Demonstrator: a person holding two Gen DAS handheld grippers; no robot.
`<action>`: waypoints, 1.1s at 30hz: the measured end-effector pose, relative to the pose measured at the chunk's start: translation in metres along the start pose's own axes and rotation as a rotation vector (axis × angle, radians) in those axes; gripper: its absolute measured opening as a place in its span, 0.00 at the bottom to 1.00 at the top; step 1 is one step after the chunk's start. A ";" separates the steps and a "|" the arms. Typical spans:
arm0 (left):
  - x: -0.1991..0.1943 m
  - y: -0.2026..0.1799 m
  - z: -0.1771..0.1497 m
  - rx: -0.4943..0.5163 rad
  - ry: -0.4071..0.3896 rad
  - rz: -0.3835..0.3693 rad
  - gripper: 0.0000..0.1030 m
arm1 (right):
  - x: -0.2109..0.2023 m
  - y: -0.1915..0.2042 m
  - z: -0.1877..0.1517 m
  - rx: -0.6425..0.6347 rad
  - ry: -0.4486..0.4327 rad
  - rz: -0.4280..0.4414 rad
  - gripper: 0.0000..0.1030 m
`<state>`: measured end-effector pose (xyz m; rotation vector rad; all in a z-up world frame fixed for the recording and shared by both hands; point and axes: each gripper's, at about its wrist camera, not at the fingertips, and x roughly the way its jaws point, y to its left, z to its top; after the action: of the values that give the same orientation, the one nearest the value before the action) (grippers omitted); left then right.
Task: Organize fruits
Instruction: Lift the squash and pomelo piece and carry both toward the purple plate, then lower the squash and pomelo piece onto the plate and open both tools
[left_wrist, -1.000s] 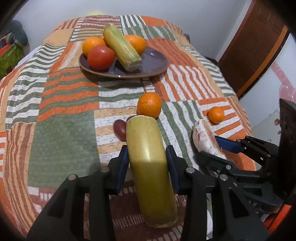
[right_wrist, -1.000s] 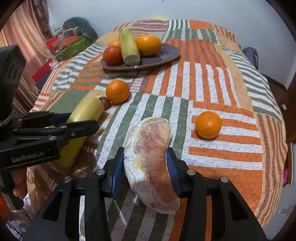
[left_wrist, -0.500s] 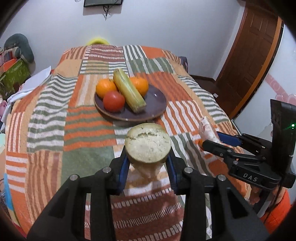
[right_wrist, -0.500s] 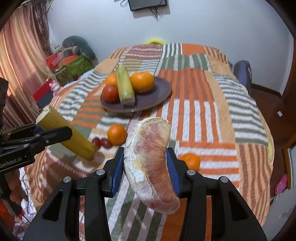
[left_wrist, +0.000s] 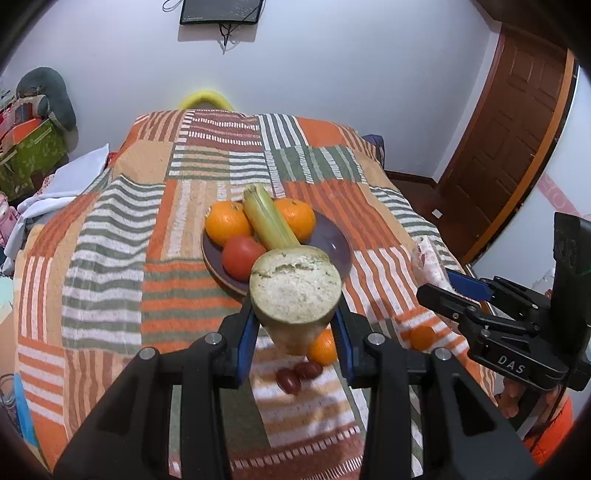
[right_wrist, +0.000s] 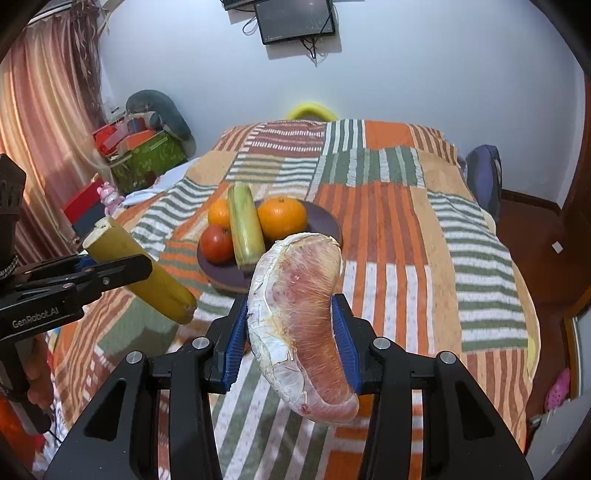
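Observation:
My left gripper (left_wrist: 295, 325) is shut on a thick yellow-green fruit piece (left_wrist: 294, 291), cut end facing the camera, held high above the bed. It shows from the side in the right wrist view (right_wrist: 144, 277). My right gripper (right_wrist: 290, 332) is shut on a peeled pomelo segment (right_wrist: 299, 325), also lifted. A dark plate (left_wrist: 332, 247) on the bed holds two oranges (left_wrist: 227, 221), a tomato (left_wrist: 242, 256) and a corn cob (left_wrist: 269, 221). Two loose oranges (left_wrist: 323, 350) and small dark red fruits (left_wrist: 295, 373) lie on the bedspread below.
The striped patchwork bedspread (left_wrist: 110, 240) covers the bed. Boxes and clutter (right_wrist: 140, 151) stand at the left wall. A wooden door (left_wrist: 517, 129) is at the right. A screen (right_wrist: 295, 22) hangs on the far wall.
Both grippers have risen well above the bed with their fruit. The yellow-green piece has tilted so its cut end faces the left camera. The plate now looks farther and lower.

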<state>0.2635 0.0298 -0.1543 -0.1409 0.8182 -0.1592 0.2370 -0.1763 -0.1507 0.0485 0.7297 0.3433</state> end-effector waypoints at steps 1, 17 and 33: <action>0.002 0.001 0.002 0.000 -0.001 0.001 0.36 | 0.001 0.000 0.002 -0.001 -0.003 -0.001 0.39; 0.055 0.023 0.031 -0.022 0.028 0.005 0.36 | 0.053 0.001 0.034 0.005 -0.001 0.015 0.40; 0.088 0.036 0.051 -0.068 0.012 -0.014 0.36 | 0.104 0.014 0.051 -0.017 0.041 0.042 0.40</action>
<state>0.3627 0.0511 -0.1893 -0.2097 0.8352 -0.1454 0.3386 -0.1254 -0.1770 0.0408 0.7672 0.3921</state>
